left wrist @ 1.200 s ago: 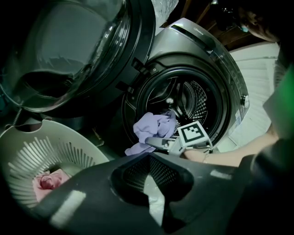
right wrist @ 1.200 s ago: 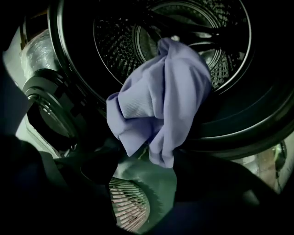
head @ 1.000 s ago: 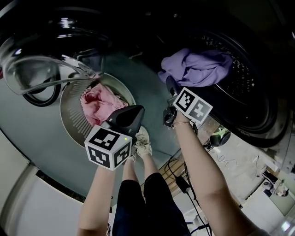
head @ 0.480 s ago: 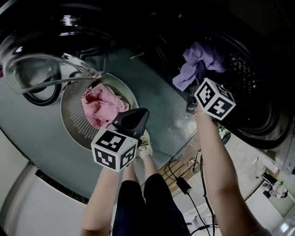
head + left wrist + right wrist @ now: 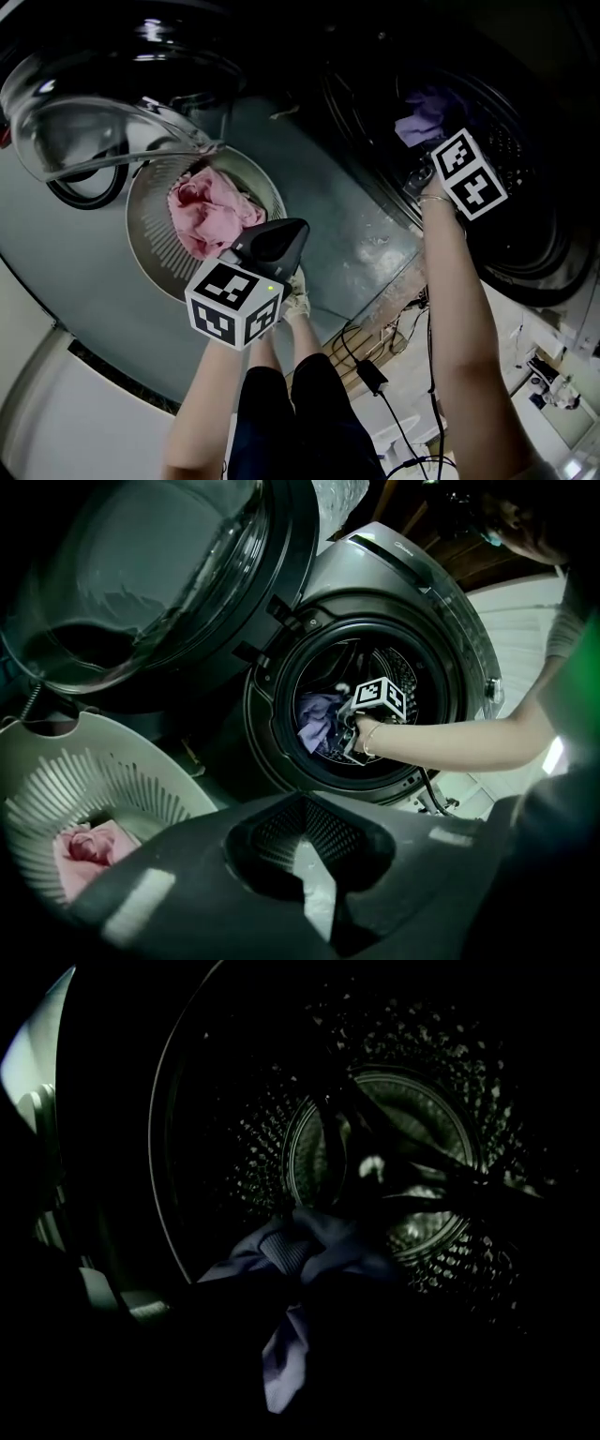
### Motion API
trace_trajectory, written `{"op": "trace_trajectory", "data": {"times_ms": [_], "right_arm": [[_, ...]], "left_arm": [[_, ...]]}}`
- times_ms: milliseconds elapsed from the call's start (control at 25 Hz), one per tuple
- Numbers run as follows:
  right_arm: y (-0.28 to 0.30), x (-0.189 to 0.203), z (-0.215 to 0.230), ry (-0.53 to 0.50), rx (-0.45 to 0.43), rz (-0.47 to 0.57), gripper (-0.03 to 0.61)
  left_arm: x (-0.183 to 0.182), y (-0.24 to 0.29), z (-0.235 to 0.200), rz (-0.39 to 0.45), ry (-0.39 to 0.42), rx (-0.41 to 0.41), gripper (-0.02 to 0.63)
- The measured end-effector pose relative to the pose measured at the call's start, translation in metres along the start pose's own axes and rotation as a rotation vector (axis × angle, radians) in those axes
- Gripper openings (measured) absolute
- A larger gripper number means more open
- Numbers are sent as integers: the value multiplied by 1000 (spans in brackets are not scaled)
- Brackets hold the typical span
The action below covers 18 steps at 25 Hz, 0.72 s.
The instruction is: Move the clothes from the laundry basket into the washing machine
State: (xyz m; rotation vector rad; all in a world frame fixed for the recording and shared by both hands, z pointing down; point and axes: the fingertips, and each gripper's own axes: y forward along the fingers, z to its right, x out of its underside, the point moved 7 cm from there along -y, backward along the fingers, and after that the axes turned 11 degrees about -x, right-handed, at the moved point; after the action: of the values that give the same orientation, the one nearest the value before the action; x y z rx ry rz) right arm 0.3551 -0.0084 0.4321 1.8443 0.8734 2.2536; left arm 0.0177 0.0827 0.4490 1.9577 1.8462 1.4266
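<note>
Two big things stand on the dull grey-green floor [image 5: 328,187]: a pale slotted laundry basket [image 5: 150,239] at left and a dark front-loading washing machine [image 5: 534,262] at right, its glass door [image 5: 84,122] swung open above the basket. One crumpled pink garment [image 5: 208,214] lies in the basket. Near it hangs the left gripper [image 5: 286,234], jaws together on nothing. Inside the drum, the right gripper [image 5: 427,169] is clamped on one limp lilac garment [image 5: 424,117], a strip of it dangling. Two garments, two grippers, one basket, one machine.
</note>
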Motion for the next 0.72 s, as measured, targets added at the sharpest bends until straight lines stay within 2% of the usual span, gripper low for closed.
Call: {"op": "trace_trajectory", "data": {"times_ms": [40,160,200,280,440,560,680,720], "right_arm": [[3,7,-1,15,-24,-33,73],[6,30,-5,66,-87,-145,366],[4,36,-7,76,-97,-167,392],[-3,44,-12,83,-112,-187,414],[-28,56,-37,108,-161,-180,419],[-55,70,-74,150,-277,-194,367],[-82,90,-116,158,-428,-266,349],[-91,97,-129,157,-480,-295,322]], "left_arm": [[0,-1,-1,1,-2,-4,2],[2,-4,-3,2,-10,-20,2],[3,-5,-4,3,-12,-25,2],[4,-7,-8,3,-17,-39,2],[9,-14,-20,6,-33,-85,2],[12,-23,-34,15,-53,-135,2],[15,-33,-51,20,-73,-202,2],[17,-37,-59,22,-76,-233,4]]}}
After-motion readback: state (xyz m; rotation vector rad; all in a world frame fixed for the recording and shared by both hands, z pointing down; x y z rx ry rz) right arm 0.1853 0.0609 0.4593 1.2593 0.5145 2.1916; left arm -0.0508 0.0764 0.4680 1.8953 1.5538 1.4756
